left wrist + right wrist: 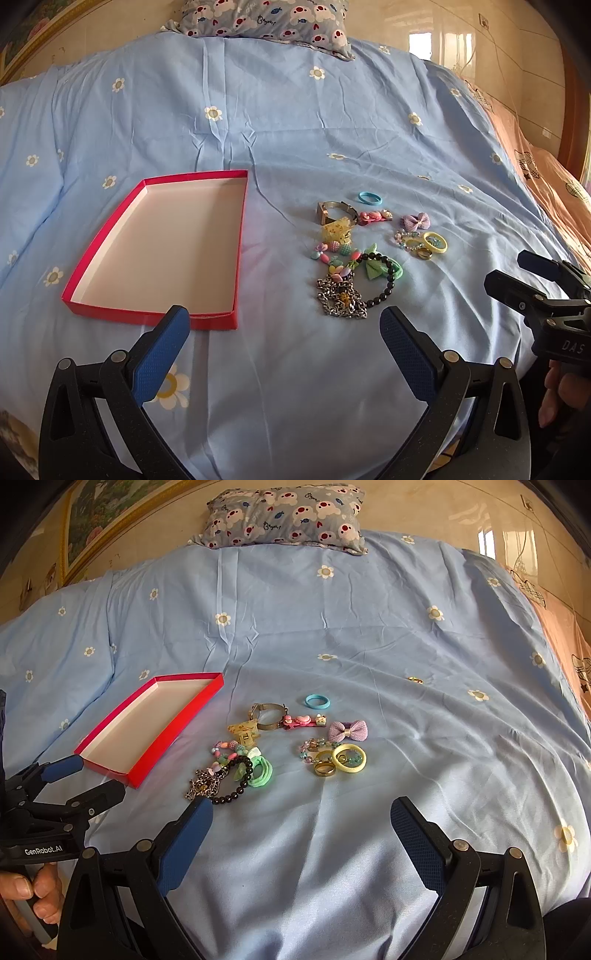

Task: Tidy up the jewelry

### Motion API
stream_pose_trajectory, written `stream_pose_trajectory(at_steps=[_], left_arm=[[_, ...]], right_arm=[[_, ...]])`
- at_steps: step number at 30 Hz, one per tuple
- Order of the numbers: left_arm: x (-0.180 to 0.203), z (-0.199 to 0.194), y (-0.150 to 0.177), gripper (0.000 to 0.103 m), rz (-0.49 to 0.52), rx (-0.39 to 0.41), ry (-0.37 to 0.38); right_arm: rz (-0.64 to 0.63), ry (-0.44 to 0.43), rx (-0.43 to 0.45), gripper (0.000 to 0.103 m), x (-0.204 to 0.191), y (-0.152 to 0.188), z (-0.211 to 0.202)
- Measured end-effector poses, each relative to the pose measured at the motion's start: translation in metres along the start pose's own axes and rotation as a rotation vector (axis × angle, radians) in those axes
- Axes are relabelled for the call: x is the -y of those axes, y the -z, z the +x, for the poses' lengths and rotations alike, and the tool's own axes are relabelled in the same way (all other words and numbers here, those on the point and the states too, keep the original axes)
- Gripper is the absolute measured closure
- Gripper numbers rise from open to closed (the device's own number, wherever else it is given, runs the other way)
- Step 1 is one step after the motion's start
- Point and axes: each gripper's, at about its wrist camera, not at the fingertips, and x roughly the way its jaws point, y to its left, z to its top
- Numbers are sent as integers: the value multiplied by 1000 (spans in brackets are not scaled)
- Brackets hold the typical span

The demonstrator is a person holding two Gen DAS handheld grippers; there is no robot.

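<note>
**Legible markings**

- White "GenRobot.AI" on the black body of the left gripper [83, 781].
- White letters "DAS", cut off, on the black body of the right gripper [513, 271].
- Dark script on the grey cartoon-print pillow [286, 517]: unreadable.

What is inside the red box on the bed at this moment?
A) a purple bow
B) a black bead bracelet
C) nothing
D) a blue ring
C: the red box shows only its bare white bottom, while the jewelry lies beside it on the bed sheet.

Blue daisy-print bedsheet [332, 627], cartoon-print pillow [284, 517] at headboard, framed picture [96, 524] on glossy beige wall, daylight reflections.
</note>
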Motion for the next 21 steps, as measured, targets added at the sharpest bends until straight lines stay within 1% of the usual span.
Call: stream_pose_trajectory(at_steps=[8,21], left_arm=[[-3,3,-2,0,-1,-5,3],[3,5,5,0,5,-10,5]], right_arm=[[4,-7,1,5,-1,0,0],[10,-18,0,5,1,-1,1]])
